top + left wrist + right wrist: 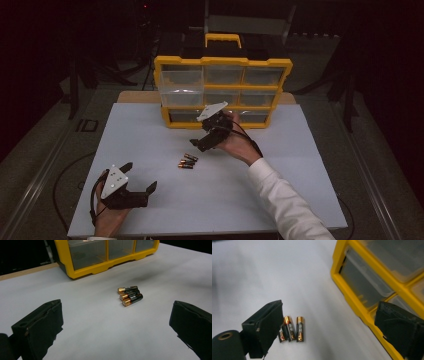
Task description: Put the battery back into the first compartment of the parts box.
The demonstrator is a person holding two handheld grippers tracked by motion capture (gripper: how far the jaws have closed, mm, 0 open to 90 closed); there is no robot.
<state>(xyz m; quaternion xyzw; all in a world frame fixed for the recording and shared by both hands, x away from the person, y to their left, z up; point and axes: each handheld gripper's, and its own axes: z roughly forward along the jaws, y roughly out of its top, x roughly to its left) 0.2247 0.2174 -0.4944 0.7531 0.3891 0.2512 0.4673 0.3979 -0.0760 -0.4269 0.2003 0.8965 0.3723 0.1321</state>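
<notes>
Near the middle of the white table [165,200] lie three batteries [187,162], side by side and touching, their copper-coloured ends pointing the same way. They rest flat on the bare surface, a little in front of a yellow drawer organizer [222,90] that stands upright at the far edge, its clear drawers facing the person.

Just beyond the batteries, between them and the organizer, the right tool [202,142] hangs above the table in the person's right hand, tilted downward toward them. Its jaws are spread wide apart and hold nothing; in the right gripper view the batteries [290,329] sit close beside one jaw.

Well apart, at the near left corner of the table, the left tool [141,176] is held low in the left hand. Its jaws also stand wide apart and empty, pointing toward the batteries [130,296].
</notes>
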